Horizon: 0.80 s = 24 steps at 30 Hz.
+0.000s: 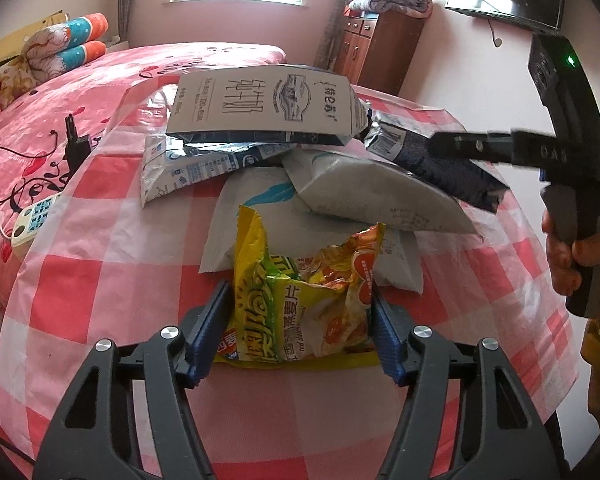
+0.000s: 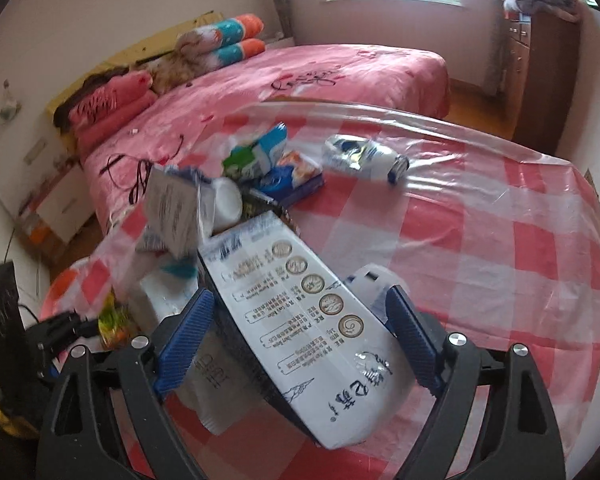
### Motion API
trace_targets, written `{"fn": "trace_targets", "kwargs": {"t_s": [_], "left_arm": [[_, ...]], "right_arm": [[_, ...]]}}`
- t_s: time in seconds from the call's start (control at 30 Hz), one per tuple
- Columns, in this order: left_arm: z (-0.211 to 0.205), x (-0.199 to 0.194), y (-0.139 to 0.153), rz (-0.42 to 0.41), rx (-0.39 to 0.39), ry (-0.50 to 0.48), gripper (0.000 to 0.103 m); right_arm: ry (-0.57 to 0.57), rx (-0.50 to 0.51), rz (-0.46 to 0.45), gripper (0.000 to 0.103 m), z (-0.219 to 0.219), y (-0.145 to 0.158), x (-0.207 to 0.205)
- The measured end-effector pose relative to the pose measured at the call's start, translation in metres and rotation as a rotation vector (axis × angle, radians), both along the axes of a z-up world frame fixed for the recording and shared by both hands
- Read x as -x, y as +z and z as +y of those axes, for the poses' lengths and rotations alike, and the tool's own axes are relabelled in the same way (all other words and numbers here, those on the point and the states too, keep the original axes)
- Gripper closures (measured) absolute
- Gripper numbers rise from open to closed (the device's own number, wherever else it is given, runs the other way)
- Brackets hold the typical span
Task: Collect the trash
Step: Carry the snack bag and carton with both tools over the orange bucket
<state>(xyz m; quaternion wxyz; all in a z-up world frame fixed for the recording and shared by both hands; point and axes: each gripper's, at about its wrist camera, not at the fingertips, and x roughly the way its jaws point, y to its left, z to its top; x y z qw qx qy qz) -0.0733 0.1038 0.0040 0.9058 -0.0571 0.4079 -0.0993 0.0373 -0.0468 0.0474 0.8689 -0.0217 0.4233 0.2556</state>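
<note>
A pile of trash lies on the red-and-white checked tablecloth (image 1: 112, 288). In the left wrist view my left gripper (image 1: 300, 320) stands around a crumpled yellow snack bag (image 1: 300, 300), both blue pads against its sides. Behind it lie white plastic bags (image 1: 364, 196) and a flattened milk carton (image 1: 260, 104). My right gripper (image 1: 456, 146) comes in from the right there. In the right wrist view my right gripper (image 2: 300, 328) straddles a white and dark blue milk carton (image 2: 300, 320); the left pad touches it, the right pad stands a little off.
More trash lies further up the table: a green and blue carton (image 2: 256, 156), a blue snack packet (image 2: 292, 180) and a crushed foil pouch (image 2: 364, 156). A pink bed (image 2: 300, 80) stands behind, a wooden cabinet (image 1: 380, 40) at the right. A remote (image 1: 32, 220) lies on the bed.
</note>
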Motion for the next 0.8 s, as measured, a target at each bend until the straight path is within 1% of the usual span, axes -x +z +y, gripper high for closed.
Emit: {"fn": "trace_targets", "kwargs": {"t_s": [0.1,0.17,0.2,0.23,0.33,0.37,0.4,0.57,0.8], "left_arm": [[0.003,0.001,0.001,0.004,0.010,0.012,0.038],[0.004,0.002,0.001,0.006,0.017,0.016,0.039],[0.005,0.003,0.001,0.006,0.017,0.017,0.039],[0.006,0.003,0.001,0.006,0.016,0.018,0.039],[0.009,0.005,0.002,0.007,0.021,0.026,0.039],[0.009,0.005,0.002,0.007,0.021,0.028,0.039],[0.010,0.006,0.002,0.007,0.023,0.030,0.040],[0.014,0.012,0.005,-0.001,0.028,0.041,0.041],[0.022,0.019,0.011,-0.015,0.042,0.051,0.043]], "right_arm": [[0.011,0.005,-0.002,0.019,0.002,0.000,0.011],[0.025,0.013,0.001,0.020,0.005,-0.001,0.021],[0.036,0.016,0.004,0.024,0.008,-0.001,0.023],[0.050,0.022,0.010,0.025,0.011,-0.003,0.027],[0.055,0.080,-0.010,0.026,0.022,-0.007,0.036],[0.052,0.087,-0.017,0.030,0.025,-0.008,0.039],[0.043,0.089,-0.022,0.033,0.026,-0.009,0.039],[-0.014,0.059,-0.031,0.033,0.023,-0.011,0.045],[-0.065,0.005,-0.034,0.034,0.019,-0.009,0.066]]}}
